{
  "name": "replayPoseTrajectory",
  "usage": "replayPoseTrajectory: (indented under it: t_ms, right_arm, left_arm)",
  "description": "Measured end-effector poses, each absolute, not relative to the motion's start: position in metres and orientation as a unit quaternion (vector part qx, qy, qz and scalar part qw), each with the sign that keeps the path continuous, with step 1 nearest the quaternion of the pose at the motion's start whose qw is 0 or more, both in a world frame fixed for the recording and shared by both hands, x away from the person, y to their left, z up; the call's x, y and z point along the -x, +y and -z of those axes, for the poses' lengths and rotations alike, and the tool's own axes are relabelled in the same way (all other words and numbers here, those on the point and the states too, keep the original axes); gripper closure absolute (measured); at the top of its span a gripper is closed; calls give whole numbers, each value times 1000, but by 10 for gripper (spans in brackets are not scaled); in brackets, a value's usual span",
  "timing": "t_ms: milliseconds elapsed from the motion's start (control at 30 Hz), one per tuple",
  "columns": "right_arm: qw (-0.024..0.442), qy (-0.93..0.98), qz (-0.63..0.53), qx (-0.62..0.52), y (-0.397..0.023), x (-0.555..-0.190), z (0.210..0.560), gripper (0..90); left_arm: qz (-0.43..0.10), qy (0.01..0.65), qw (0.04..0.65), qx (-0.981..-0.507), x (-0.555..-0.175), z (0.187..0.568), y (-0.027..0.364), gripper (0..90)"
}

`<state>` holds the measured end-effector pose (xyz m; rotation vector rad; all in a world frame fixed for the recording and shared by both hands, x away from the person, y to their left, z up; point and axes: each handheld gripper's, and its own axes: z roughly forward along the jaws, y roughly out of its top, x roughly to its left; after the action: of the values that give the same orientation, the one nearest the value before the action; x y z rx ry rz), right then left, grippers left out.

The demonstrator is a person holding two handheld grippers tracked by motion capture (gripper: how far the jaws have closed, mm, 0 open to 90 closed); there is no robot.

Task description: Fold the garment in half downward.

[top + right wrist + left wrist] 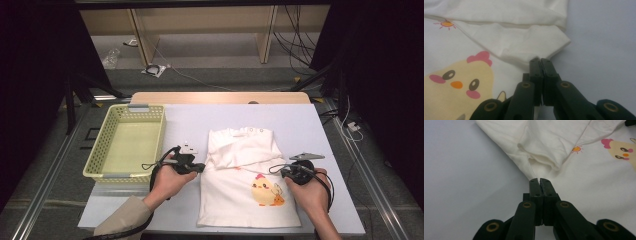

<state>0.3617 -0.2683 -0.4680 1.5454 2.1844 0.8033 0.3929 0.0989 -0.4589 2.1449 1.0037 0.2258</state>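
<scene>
A white chick-print T-shirt [247, 175] lies flat on the worktop [190, 122], right of the yellow basket [127, 142]. The left gripper [539, 180] has its jaws clamped on the shirt's left folded sleeve; the right gripper [540, 60] has its jaws pinched on the right sleeve's edge.

A pale yellow-green slotted basket [131, 142] sits at the table's [300, 125] left edge — empty. Beyond the far edge, cables [200, 80] trail across the floor — near wooden furniture legs.
</scene>
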Motion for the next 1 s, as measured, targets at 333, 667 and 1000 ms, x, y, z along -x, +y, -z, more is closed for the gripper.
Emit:
replayPoseTrajectory:
  t_ms: [333,667,1000]
  right_arm:
    - [171,773,-286,-540,-260,-360,467,889]
    - [170,777,-286,-534,-254,-360,467,888]
    - [169,779,-287,-531,-249,-360,467,888]
  left_arm:
    - [-87,395,367,-838,-392,459,107,888]
    - [-86,401,369,-834,-391,460,113,888]
    - [-86,403,369,-833,-389,459,118,888]
